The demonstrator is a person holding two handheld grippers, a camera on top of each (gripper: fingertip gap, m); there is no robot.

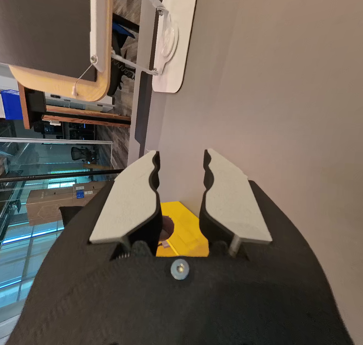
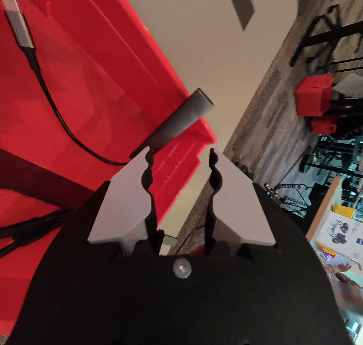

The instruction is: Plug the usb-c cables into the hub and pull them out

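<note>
The left hand-held gripper [image 1: 181, 170] is released and empty, facing a bare grey desk [image 1: 275, 99]. The right hand-held gripper [image 2: 180, 166] is likewise released, holding nothing. The grey hub [image 2: 176, 119] rests on the rim of a red bin [image 2: 88, 80], just beyond the right fingertips; its black cable [image 2: 51, 103] ends in a loose grey USB plug [image 2: 18, 27]. Recommended procedure: steady the hub body first, then grasp the plug housing squarely before alignment.
</note>
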